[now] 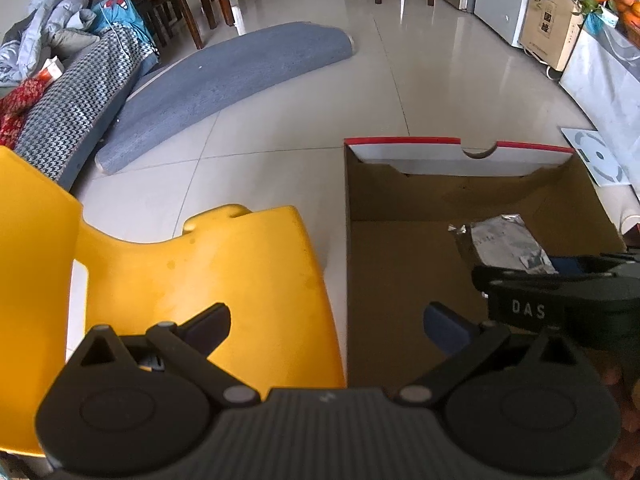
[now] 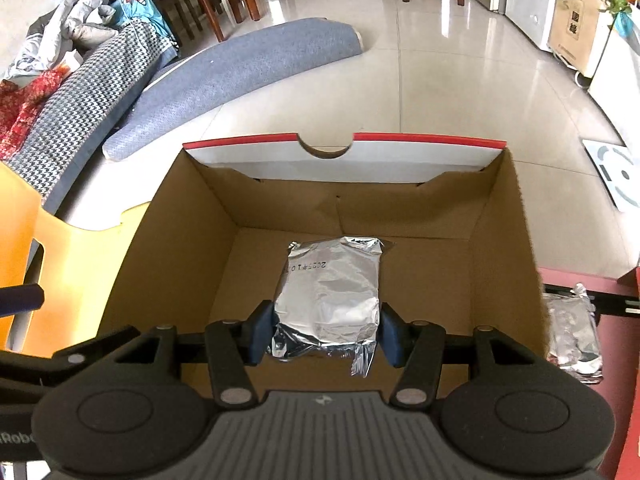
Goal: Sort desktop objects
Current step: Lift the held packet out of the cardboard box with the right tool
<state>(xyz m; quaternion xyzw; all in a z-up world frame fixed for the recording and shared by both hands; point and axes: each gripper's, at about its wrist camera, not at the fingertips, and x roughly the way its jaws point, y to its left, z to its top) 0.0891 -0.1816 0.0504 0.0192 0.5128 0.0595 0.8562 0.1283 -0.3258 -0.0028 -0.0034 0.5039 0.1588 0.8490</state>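
An open brown cardboard box (image 2: 504, 240) with a red-edged white flap stands in front of me. My right gripper (image 2: 328, 334) is inside its near end, shut on a silver foil packet (image 2: 332, 292), with a blue pad pressed on each side. I cannot tell whether the packet touches the box floor. In the left wrist view the same packet (image 1: 504, 246) shows in the box (image 1: 392, 272) ahead of the right gripper's dark body. My left gripper (image 1: 328, 326) stands open and holds nothing, straddling the box's left wall and a yellow plastic chair (image 1: 224, 280).
A second silver foil packet (image 2: 574, 336) lies on a dark red surface (image 2: 624, 420) right of the box. On the tiled floor beyond lie a blue-grey mat (image 2: 248, 68) and a houndstooth cushion (image 2: 88, 96) with clothes. Wooden chairs, a white appliance and plants stand further back.
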